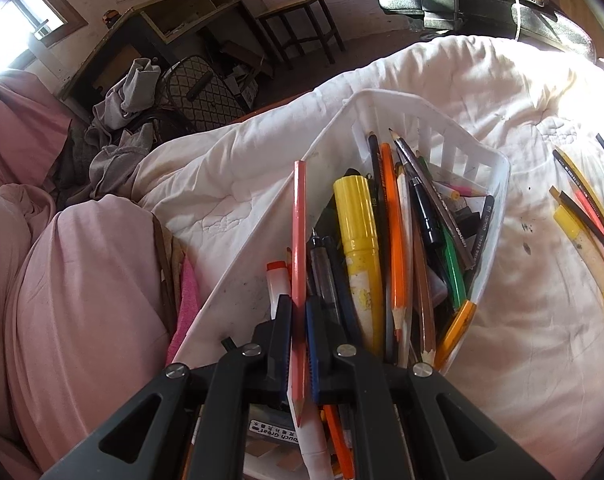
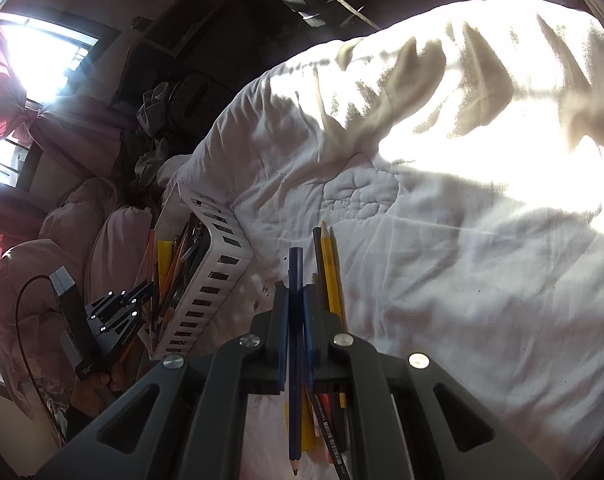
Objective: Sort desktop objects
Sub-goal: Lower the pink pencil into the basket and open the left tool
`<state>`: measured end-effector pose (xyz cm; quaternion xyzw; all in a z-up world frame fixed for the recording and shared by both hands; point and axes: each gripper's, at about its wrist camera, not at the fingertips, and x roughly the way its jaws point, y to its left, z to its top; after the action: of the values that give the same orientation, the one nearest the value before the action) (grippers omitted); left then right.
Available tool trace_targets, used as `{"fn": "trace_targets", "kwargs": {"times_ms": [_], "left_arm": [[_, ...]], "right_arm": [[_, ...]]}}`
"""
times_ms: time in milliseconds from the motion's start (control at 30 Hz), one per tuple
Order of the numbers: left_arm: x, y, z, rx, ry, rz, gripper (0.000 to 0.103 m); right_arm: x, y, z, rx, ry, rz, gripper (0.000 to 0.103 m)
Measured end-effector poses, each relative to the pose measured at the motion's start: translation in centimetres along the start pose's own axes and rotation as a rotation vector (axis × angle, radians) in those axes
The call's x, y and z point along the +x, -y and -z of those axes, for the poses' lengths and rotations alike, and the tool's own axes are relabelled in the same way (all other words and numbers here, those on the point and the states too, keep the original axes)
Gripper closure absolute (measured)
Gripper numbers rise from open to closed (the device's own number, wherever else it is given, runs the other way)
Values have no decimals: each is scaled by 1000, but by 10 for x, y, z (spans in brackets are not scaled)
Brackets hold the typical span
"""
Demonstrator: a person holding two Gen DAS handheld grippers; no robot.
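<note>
A: Item one, left gripper (image 1: pixel 298 320)?
B: Jaws closed on a red pencil (image 1: pixel 299 264). The pencil runs lengthwise between the blue pads, sharpened tip pointing back toward the camera, blunt end out over the near-left rim of the basket.

A: Item two, the basket?
B: White plastic basket (image 1: pixel 442 120), slotted walls, sitting on a white quilt (image 1: pixel 241 184). Contents: a fat yellow marker (image 1: pixel 358 248), an orange pencil (image 1: pixel 396 232), a green pencil (image 1: pixel 452 264), a black pen (image 1: pixel 424 212), several more pens and pencils piled alongside, all lying roughly lengthwise. A yellow-orange pencil (image 1: pixel 456 332) leans over the near-right wall.

A: Item three, right gripper (image 2: pixel 295 304)?
B: Jaws closed on a dark blue pencil (image 2: pixel 295 360), held lengthwise, point toward the camera. It is over the quilt, to the right of the basket and apart from it.

A: Loose stock on the quilt?
B: Under and just past the right gripper: a yellow pencil (image 2: pixel 329 268) and a dark pencil (image 2: pixel 318 256) side by side, more beneath them, partly hidden by the fingers. In the left view the same pile shows at the far right as yellow, black and red sticks (image 1: pixel 586 216).

A: Surroundings?
B: Pink bedding (image 1: pixel 81 280) left of the basket; a wooden desk (image 1: pixel 169 24) and stool (image 1: pixel 302 28) beyond.
</note>
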<state>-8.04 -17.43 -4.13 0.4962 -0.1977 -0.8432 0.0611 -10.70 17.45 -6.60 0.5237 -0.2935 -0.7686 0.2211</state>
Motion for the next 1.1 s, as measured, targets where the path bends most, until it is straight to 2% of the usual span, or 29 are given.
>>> {"fn": "trace_targets", "kwargs": {"times_ms": [200, 433, 533, 633, 900, 1033, 1100], "left_arm": [[-3, 3, 0, 12, 2, -58, 93], [-11, 2, -1, 2, 21, -77, 92], [-15, 1, 0, -4, 33, -82, 82], [-20, 1, -1, -6, 50, -91, 80], [-46, 6, 2, -19, 103, -90, 79], [-69, 22, 9, -20, 117, -82, 76], [-77, 34, 13, -31, 115, -42, 75]], "right_arm": [[0, -1, 1, 2, 6, -1, 96], [2, -2, 0, 0, 6, 6, 96], [2, -1, 0, 2, 6, 8, 96], [2, 0, 0, 2, 7, 8, 96], [3, -1, -1, -2, 8, 2, 96], [3, -3, -1, -5, 9, -4, 96], [4, -4, 0, -10, 4, -4, 96]]}}
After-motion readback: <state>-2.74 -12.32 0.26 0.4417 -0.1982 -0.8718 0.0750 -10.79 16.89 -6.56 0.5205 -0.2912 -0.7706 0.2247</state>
